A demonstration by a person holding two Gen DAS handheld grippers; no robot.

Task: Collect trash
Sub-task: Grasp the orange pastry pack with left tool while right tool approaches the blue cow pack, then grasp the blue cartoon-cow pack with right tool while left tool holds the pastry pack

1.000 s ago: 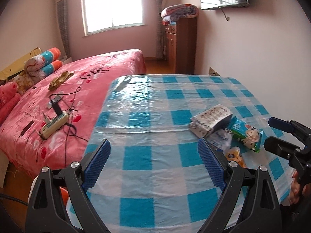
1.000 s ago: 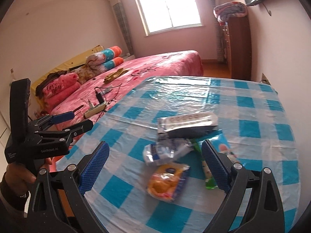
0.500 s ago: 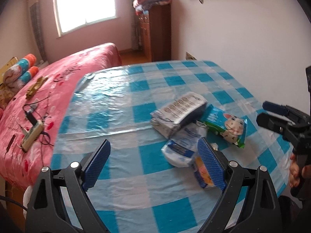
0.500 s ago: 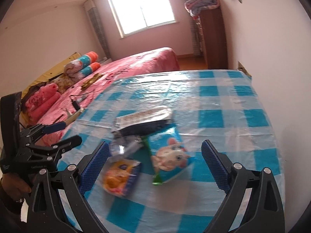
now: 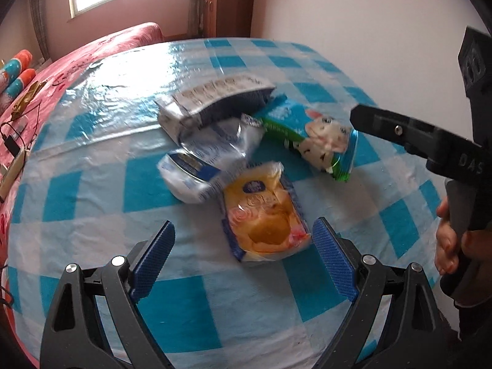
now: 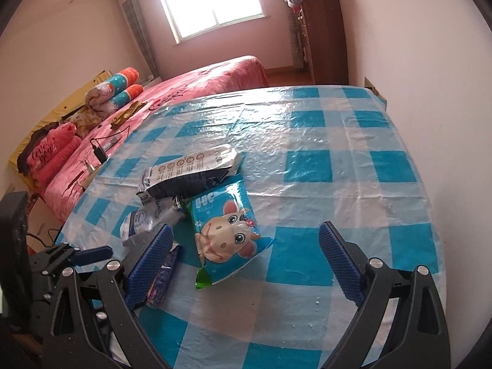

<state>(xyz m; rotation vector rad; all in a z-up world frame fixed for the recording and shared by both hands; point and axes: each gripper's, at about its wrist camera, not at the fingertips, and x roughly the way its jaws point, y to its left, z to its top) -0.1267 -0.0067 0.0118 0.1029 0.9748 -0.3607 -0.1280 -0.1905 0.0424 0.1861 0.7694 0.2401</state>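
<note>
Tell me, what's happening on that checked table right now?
Left gripper open, yellow wrapper just ahead. Right gripper open at cow-print packet. Nothing held; white carton beyond.

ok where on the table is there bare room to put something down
Bare cloth runs along the wall side, right of the cow packet, and across the far end beyond the grey carton. The crowded patch is near the bed-side edge, where carton, cow packet, crumpled wrapper and yellow packet cluster.

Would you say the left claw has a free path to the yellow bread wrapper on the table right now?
Probably yes. The left claw is open, and the yellow bread wrapper lies flat just ahead between its fingers with nothing on top. Only the white wrapper touches its far corner, and the right claw hovers off to the side.
</note>
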